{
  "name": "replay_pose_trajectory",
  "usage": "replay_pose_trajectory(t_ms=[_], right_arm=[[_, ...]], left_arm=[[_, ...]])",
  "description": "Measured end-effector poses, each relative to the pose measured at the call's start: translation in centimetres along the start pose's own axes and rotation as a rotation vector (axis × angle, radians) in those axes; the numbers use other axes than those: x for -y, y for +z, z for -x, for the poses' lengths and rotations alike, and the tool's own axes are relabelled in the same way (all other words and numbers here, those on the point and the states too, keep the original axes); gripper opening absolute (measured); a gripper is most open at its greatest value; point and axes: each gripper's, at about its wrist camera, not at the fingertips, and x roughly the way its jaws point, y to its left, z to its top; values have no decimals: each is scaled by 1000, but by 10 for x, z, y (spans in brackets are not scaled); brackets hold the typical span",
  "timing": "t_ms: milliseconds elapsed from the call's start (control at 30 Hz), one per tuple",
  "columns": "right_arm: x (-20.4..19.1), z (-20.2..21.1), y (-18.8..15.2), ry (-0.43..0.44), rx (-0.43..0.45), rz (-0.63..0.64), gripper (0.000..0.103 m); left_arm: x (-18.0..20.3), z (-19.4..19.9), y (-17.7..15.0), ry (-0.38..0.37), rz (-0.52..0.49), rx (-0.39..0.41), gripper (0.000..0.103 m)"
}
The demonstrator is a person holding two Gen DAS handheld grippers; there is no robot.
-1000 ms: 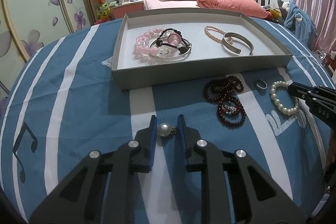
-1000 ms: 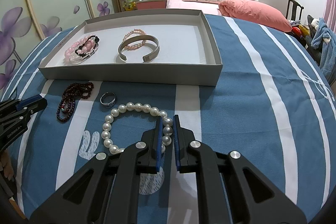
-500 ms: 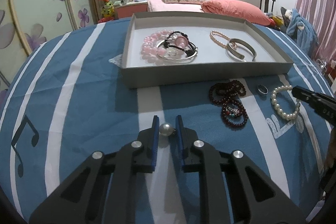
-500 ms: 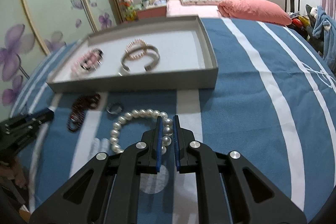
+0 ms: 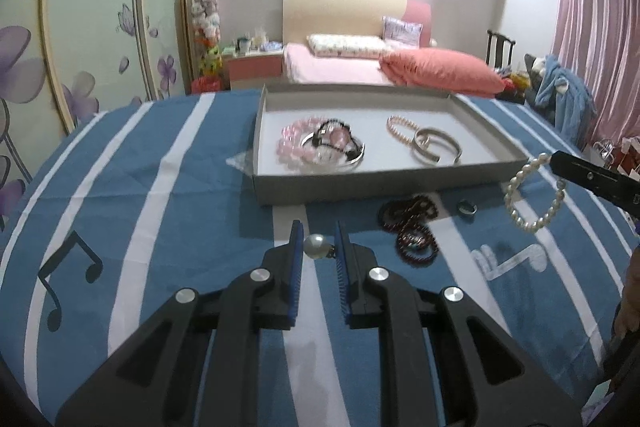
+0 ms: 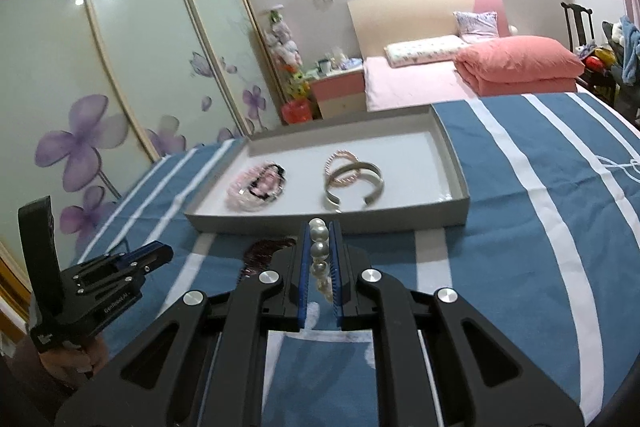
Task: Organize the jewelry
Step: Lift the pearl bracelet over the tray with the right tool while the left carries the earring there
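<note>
I am working over a blue, white-striped bedspread point(image 5: 168, 211) in a bedroom. Nearest, my left gripper point(image 5: 318, 247) is pinching a single pearl piece point(image 5: 314, 246), and my right gripper point(image 6: 320, 251) is clamping a white pearl bracelet point(image 5: 534, 193) that is hanging clear of the cloth. Just beyond, dark red beads point(image 5: 410, 227) and a ring point(image 5: 467, 207) are lying before the grey tray point(image 5: 380, 189), which is holding pink beads point(image 5: 296, 143) on its left and a silver cuff point(image 5: 436, 147) on its right.
</note>
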Motion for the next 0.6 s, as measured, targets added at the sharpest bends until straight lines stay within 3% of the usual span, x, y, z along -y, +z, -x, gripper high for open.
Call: replay_pose_trajectory(t_ms=[367,600], right_arm=[[-11,7,0,8,35,9,10],[-19,12,7,2,87,20,10]], left_arm=[[5,7,0,-4,6,24,16],[14,21,9,-4,5,81,16]])
